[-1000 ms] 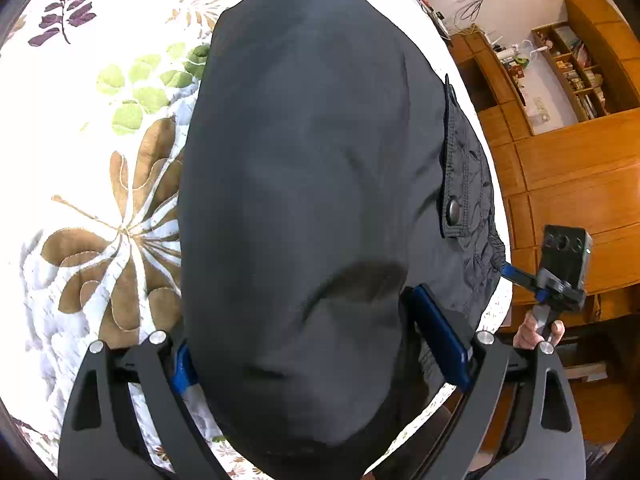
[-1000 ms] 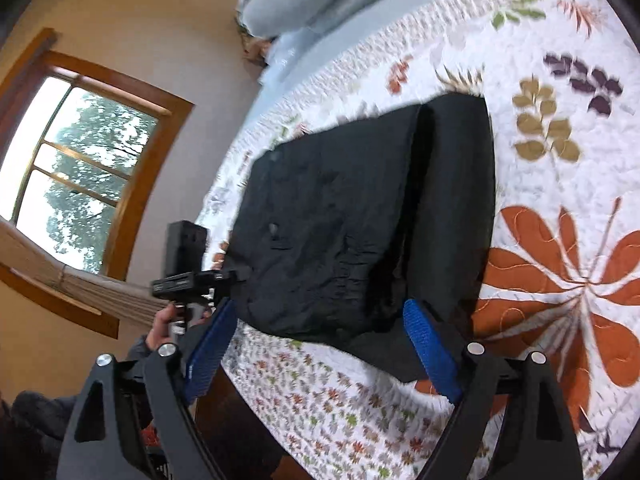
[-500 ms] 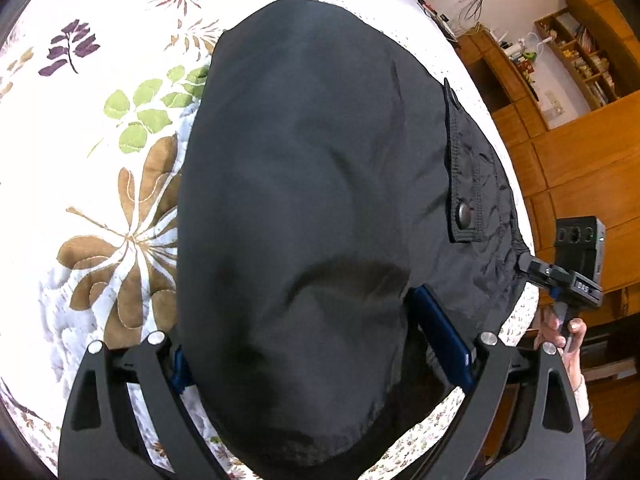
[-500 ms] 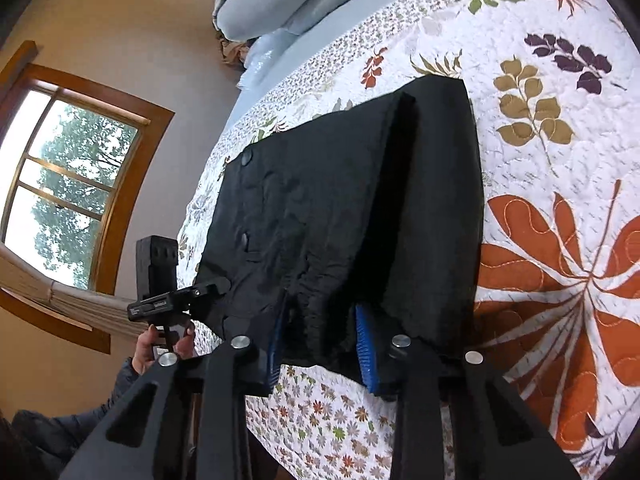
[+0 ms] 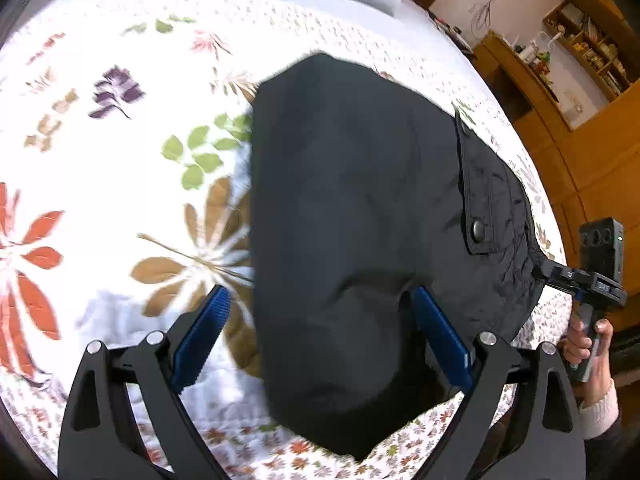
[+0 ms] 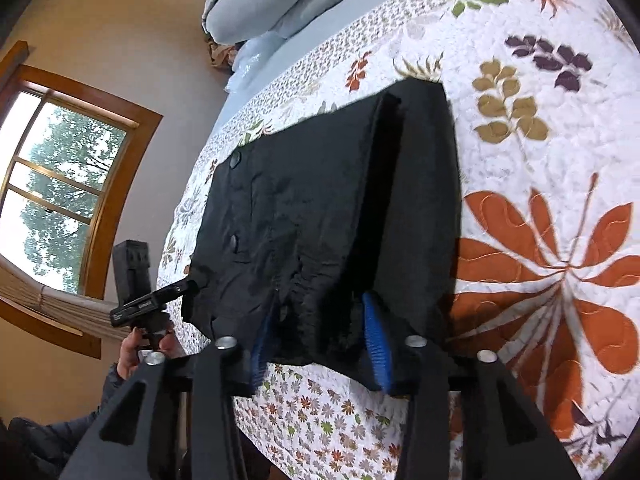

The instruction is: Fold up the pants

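Observation:
Black pants (image 5: 352, 208) lie folded on a floral quilt (image 5: 100, 160), pocket flap and snap at their right side. My left gripper (image 5: 320, 332) stands open above their near end. Its left pad (image 5: 200, 336) is over bare quilt and its right pad (image 5: 440, 336) is beside the cloth. In the right wrist view the pants (image 6: 320, 200) show a fold ridge along their right part. My right gripper (image 6: 320, 340) straddles the gathered near edge; its jaws are opening with cloth still bunched between them. The left gripper (image 6: 160, 300) reaches the pants' left corner there.
A grey duvet and pillows (image 6: 280, 0) lie at the head of the bed. Wooden shelves and cabinets (image 5: 580, 60) stand beyond the bed's right edge. A window (image 6: 60, 184) is at the left wall. A hand (image 5: 592, 344) holds the right gripper's handle.
The left gripper rose and tilted, so its left pad came off the cloth and more quilt shows. The right gripper closed on the near edge, then widened again.

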The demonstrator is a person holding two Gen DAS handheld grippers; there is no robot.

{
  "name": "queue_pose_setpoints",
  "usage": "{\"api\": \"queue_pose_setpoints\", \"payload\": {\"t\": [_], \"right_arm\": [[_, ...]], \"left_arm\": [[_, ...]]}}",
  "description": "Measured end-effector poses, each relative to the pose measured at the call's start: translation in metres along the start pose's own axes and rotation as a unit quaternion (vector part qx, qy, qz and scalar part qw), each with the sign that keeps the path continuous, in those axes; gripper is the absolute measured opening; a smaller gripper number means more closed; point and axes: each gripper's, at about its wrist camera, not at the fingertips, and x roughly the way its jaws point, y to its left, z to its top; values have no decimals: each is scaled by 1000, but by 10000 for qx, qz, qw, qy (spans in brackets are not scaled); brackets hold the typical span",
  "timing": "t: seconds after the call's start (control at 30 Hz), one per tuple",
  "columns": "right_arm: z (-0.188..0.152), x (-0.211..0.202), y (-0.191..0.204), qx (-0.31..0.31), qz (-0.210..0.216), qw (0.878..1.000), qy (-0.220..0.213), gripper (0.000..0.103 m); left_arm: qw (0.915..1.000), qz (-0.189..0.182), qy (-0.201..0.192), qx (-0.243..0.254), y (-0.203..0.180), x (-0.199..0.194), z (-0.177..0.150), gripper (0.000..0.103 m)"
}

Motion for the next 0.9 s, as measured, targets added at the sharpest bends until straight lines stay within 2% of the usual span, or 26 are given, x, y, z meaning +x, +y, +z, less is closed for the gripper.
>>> {"api": "queue_pose_setpoints", "payload": {"t": [0.17, 0.2, 0.27, 0.3, 0.37, 0.43, 0.57, 0.63, 0.7, 0.8, 0.9], "right_arm": [[-17, -33, 11, -231, -787, 9958, -411, 49], [-24, -40, 15, -297, -947, 9937, -522, 57], [-34, -47, 22, -345, -1150, 9905, -673, 65], [-41, -50, 26, -374, -1201, 9892, -746, 65], [-47, -53, 33, -373, -1028, 9903, -861, 65], [-45, -50, 45, -443, -641, 9926, -933, 66], [-26, -28, 65, -661, -559, 9925, -865, 67], [-17, -14, 65, -612, -417, 9944, -755, 68], [-11, -2, 64, -657, -570, 9942, -637, 68], [-10, 8, 58, -643, -645, 9943, -557, 68], [-11, 8, 46, -496, -419, 9963, -569, 67]], "left_arm": [[9980, 498, -380, 9, 7, -29, -11, 93], [9973, 588, -441, 17, 7, -33, -15, 93], [9954, 756, -582, -15, 12, -44, -25, 93], [9951, 779, -612, -34, 13, -46, -30, 93], [9942, 789, -722, -67, 9, -54, -40, 93], [9927, 748, -941, 8, -4, -63, -44, 93], [9916, 203, -1161, 536, -47, -63, -19, 93], [9909, -81, -1098, 776, -61, -50, 6, 93], [9923, -136, -921, 819, -67, -32, 32, 93], [9948, 313, -472, 844, -67, 1, 62, 93], [9938, 763, -158, 792, -54, 23, 65, 93]]}}
